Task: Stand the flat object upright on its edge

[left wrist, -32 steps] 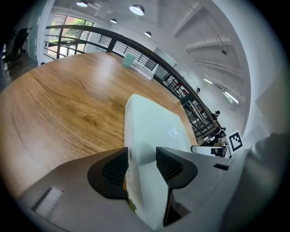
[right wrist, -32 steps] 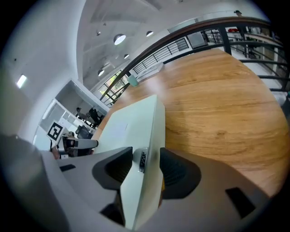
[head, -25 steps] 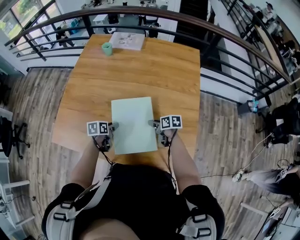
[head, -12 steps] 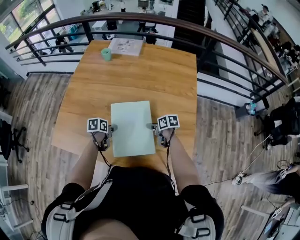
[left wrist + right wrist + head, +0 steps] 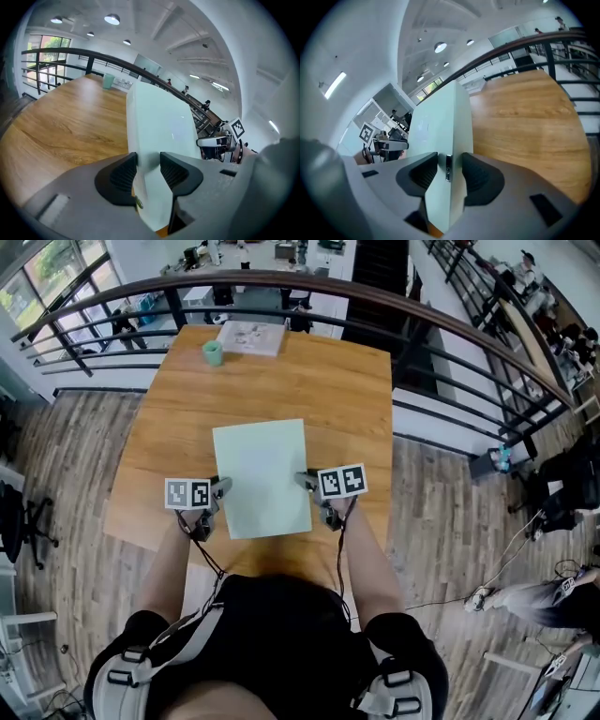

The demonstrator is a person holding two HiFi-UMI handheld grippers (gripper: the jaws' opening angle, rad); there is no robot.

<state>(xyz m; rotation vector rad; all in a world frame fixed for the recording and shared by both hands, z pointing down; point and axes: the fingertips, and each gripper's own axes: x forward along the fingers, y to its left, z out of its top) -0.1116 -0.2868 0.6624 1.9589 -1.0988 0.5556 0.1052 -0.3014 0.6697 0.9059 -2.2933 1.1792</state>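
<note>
The flat object (image 5: 261,474) is a pale green rectangular panel near the front of the wooden table (image 5: 328,381). I hold it by its two side edges. My left gripper (image 5: 220,491) is shut on its left edge, and my right gripper (image 5: 307,484) is shut on its right edge. In the left gripper view the panel (image 5: 159,126) rises steeply between the dark pads (image 5: 123,176) of the left gripper (image 5: 147,171). In the right gripper view the panel's edge (image 5: 440,122), with a small metal latch, sits between the jaws of the right gripper (image 5: 449,171). Its near edge is hidden, so I cannot tell whether that edge rests on the table.
A green cup (image 5: 213,352) and a stack of printed sheets (image 5: 251,337) sit at the table's far end. A dark curved railing (image 5: 450,362) runs behind and to the right of the table. Plank flooring (image 5: 66,456) surrounds the table.
The panel lay flat on the table; now its far edge has risen and it looks larger and tilted. Both grippers hold its side edges, and the left one has shifted slightly left.
</note>
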